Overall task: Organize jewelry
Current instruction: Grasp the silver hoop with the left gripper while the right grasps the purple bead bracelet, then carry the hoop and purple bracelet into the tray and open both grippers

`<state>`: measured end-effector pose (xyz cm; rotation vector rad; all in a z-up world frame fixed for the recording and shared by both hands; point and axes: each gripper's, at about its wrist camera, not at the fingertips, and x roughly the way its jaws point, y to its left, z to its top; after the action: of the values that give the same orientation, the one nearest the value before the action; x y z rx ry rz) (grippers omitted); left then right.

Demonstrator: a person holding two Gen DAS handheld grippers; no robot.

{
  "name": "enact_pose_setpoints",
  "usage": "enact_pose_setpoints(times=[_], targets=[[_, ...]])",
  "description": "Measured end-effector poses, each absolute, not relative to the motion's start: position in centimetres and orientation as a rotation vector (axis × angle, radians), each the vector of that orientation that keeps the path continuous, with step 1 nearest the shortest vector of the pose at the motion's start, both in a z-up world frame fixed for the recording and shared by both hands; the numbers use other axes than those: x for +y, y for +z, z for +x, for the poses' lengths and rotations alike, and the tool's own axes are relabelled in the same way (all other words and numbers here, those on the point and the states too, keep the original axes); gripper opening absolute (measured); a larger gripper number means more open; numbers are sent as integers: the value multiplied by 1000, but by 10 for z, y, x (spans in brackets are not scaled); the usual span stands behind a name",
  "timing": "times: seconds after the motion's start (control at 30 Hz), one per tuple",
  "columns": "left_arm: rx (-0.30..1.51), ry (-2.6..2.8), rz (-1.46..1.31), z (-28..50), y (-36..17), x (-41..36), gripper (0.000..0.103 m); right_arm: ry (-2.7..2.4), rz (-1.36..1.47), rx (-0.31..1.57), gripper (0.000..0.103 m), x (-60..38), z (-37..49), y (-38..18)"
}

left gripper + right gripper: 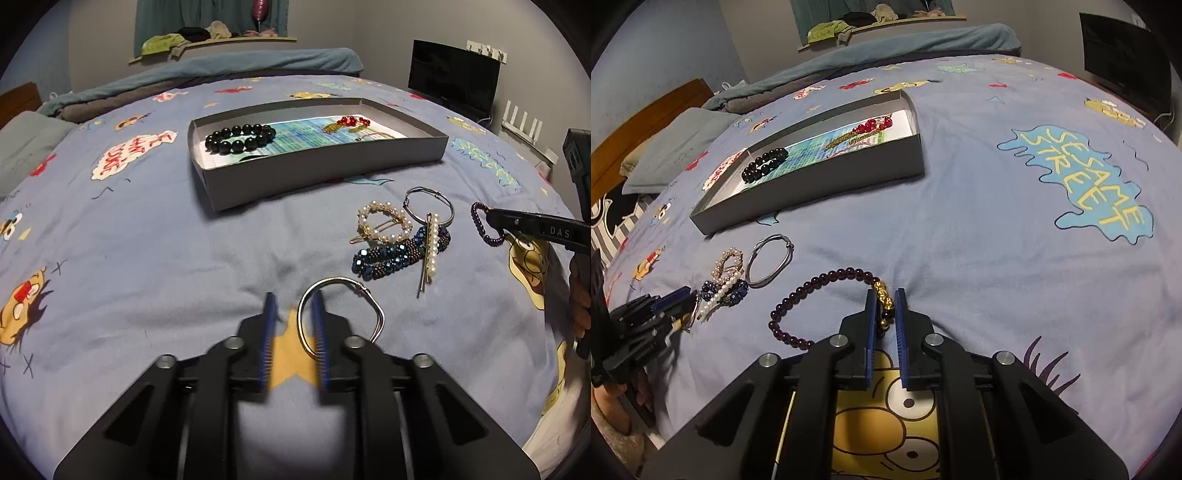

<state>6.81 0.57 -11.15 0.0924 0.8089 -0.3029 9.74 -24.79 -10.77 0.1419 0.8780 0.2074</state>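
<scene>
A grey cardboard box lies on the bed and holds a black bead bracelet, red beads and a gold chain. My left gripper is open, its right finger inside a silver bangle that lies on the sheet. My right gripper is nearly closed around the gold charm of a dark purple bead bracelet, which lies on the sheet; it also shows in the left wrist view. Between them lie a pearl ring clip, a blue bead bracelet, a pearl bar clip and a second silver bangle.
The bed has a blue Sesame Street sheet. A pillow and a folded teal blanket lie at the far side. A black monitor stands at the right. The box also shows in the right wrist view.
</scene>
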Motion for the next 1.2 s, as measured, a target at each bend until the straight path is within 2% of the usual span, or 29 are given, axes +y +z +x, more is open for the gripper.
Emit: enact_pose_setpoints(times=[0.07,0.23,0.8,1.2], targets=[[806,-298,98,67,-111,6,9,192,99,866,9,-242,95,-106],[799,-301,115,64,-109,7,5,166,45,845,9,-235,92,-101],[735,-335,78,53,-81,20,4,143,-63,752,8,-217,79,-69],[641,-315,56,61,-26,40,4,199,-79,646,7,-203,97,-20]])
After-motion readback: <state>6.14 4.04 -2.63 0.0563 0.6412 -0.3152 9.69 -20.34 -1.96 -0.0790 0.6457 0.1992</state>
